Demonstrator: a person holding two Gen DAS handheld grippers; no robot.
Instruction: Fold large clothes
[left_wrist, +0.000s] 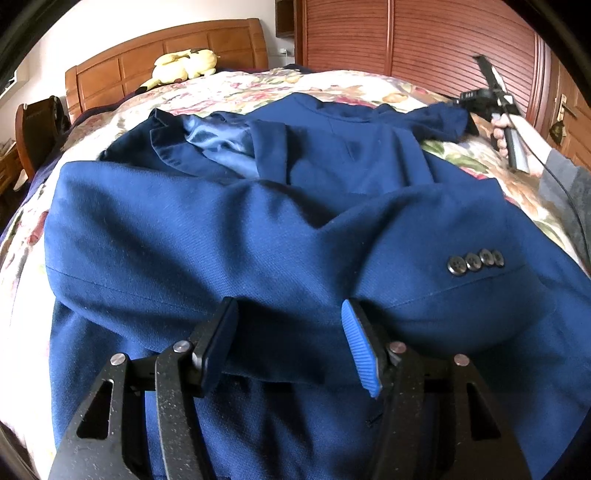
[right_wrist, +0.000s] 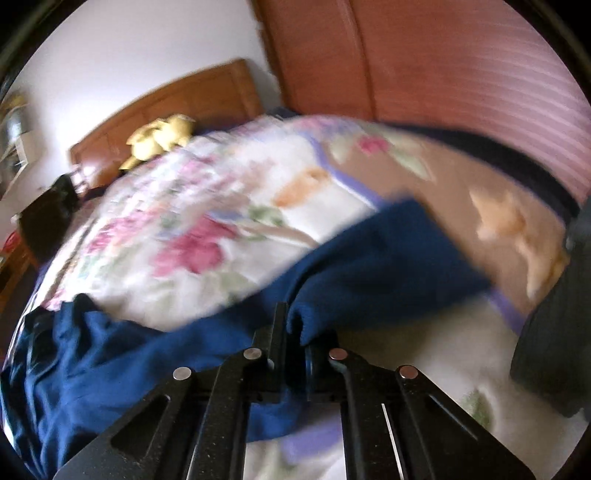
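A navy blue suit jacket (left_wrist: 258, 229) lies spread on a floral bedspread (left_wrist: 258, 88). One sleeve with several dark cuff buttons (left_wrist: 475, 260) is folded across its front. My left gripper (left_wrist: 290, 314) is open just above the jacket's near part, touching nothing. My right gripper (right_wrist: 291, 325) is shut on a fold of the jacket's blue cloth (right_wrist: 369, 266) near the bed's right side; the right wrist view is blurred. The right gripper also shows in the left wrist view (left_wrist: 474, 101), held in a hand at the jacket's far right edge.
A yellow plush toy (left_wrist: 184, 64) lies by the wooden headboard (left_wrist: 166, 48). A slatted wooden wardrobe (left_wrist: 406, 37) stands behind the bed. A dark chair (left_wrist: 37, 133) stands at the left. The person's grey sleeve (left_wrist: 569, 192) is at the right.
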